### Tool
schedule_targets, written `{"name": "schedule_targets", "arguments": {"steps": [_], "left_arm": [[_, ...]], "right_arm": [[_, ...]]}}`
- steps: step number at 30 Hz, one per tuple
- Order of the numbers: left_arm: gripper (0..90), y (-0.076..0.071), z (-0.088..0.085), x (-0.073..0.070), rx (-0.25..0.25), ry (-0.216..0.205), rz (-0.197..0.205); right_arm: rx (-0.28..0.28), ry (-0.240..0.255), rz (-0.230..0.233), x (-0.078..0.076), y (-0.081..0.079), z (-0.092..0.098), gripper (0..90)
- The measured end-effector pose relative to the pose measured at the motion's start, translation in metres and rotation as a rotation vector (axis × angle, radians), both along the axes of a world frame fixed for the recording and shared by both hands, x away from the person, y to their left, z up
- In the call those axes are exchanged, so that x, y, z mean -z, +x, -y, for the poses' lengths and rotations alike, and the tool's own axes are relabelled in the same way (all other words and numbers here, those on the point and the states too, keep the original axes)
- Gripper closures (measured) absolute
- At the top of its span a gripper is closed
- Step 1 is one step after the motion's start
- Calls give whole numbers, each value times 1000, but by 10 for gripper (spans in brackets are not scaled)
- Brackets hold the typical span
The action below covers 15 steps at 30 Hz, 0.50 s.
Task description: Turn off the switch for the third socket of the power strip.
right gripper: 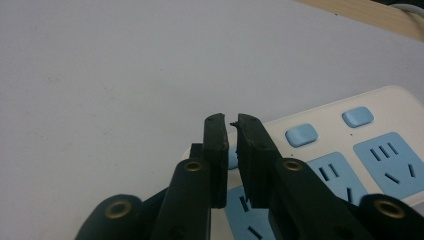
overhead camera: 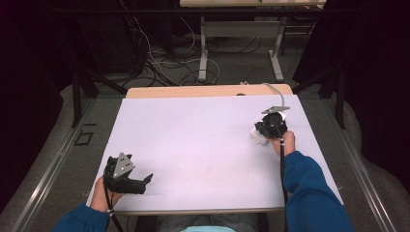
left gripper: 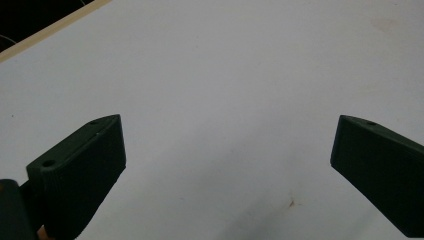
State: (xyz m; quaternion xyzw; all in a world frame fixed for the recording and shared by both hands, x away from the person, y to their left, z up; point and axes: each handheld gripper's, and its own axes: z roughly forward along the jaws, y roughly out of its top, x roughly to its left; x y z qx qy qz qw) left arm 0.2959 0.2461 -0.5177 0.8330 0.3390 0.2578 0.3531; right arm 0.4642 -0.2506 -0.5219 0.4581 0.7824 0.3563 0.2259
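A white power strip [right gripper: 345, 145] with blue sockets and blue switch buttons [right gripper: 301, 135] lies on the white table top [overhead camera: 193, 130], toward the right. My right gripper [right gripper: 232, 124] is right over the strip's end, jaws pressed almost together with nothing between them. In the high view the right gripper [overhead camera: 266, 131] covers most of the power strip [overhead camera: 257, 138]. My left gripper [overhead camera: 145, 182] rests near the front left corner of the table. In its own view the left gripper [left gripper: 227, 150] stands wide open over bare table.
The table's wooden far edge [overhead camera: 208, 91] shows beyond the white sheet. A grey cable [overhead camera: 275, 90] curves off the back right of the table. Beyond it are a floor with loose cables [overhead camera: 164, 63] and another table's legs [overhead camera: 203, 53].
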Motion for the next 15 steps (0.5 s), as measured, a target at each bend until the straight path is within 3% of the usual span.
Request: {"name": "schedule_targets", "arguments": {"steps": [3, 7, 8, 15], "left_arm": [[11, -1, 0, 0, -5, 1, 1], [11, -1, 0, 0, -8, -2, 4], [11, -1, 0, 0, -6, 2, 3], [11, -1, 0, 0, -7, -5, 4]], "right_arm": [[-1, 8, -5, -2, -2, 0, 727], [-25, 30, -2, -8, -8, 2, 516], [-25, 30, -2, -8, -8, 2, 516], [-51, 56, 24, -18, -21, 5, 246]]}}
